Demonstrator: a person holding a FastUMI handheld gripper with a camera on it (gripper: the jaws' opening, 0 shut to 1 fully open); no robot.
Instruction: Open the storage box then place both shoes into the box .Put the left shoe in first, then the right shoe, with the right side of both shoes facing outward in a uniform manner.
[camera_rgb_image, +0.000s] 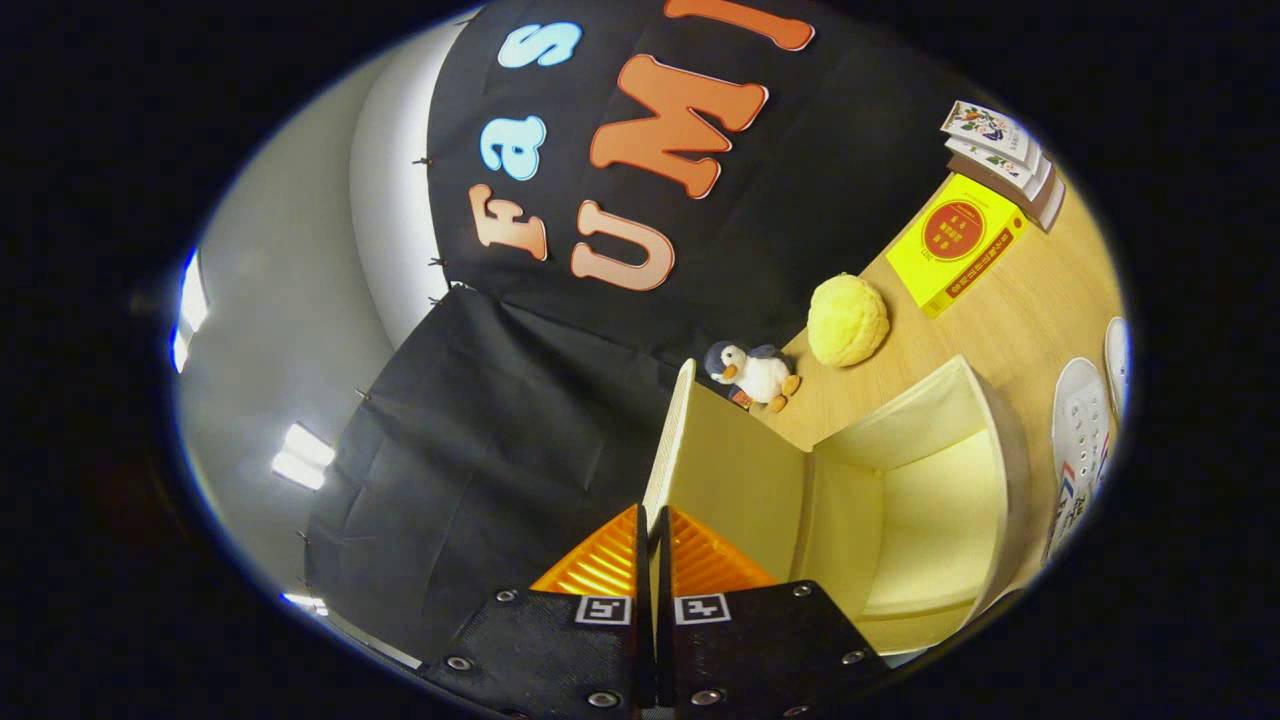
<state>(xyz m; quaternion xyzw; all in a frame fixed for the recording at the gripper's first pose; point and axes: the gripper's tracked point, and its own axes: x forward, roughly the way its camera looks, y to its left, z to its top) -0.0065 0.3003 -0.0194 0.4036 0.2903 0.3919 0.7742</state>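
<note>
Jaws clamped on edge of swung-open lid (700, 450) of storage box (930, 500); empty interior seen right of lid, shoes (1085, 450) beyond on tabletop (1010, 320).

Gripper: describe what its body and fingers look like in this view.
The gripper has two blocky black textured body halves studded with round metal screws. Each half carries a small square black-and-white marker tag near its inner top corner. Ahead of these, the two fingers are wedge-shaped with ribbed, ridged faces, tapering toward their tips.
</note>
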